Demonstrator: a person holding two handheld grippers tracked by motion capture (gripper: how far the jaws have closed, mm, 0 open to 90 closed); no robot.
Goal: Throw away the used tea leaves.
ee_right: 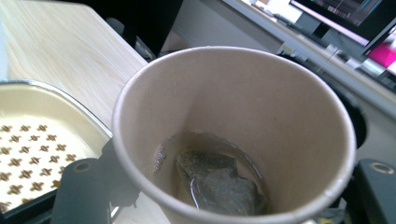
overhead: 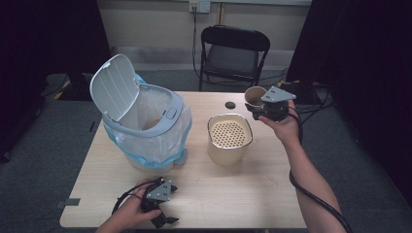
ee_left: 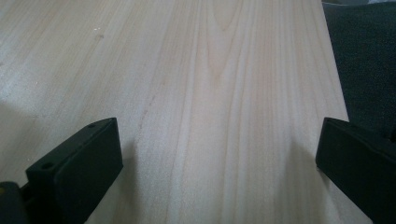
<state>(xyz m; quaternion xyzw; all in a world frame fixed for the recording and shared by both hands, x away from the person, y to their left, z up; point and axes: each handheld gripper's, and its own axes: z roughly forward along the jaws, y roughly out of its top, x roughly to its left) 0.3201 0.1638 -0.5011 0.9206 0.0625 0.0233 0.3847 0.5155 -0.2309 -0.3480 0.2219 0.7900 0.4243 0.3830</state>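
No text, label, brand, number or sign can be read on the paper cup (ee_right: 233, 135), the bin (overhead: 145, 128) or the table (overhead: 233, 189).

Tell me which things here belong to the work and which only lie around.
Belong to the work:
- paper cup with a tea bag, held by the right gripper
- strainer pot
- bin, lid open

Only lying around:
- small black disc
- folding chair
- left gripper, open and idle

Matt paper cup (ee_right: 233, 135), smooth pale wood table (ee_left: 224, 93)
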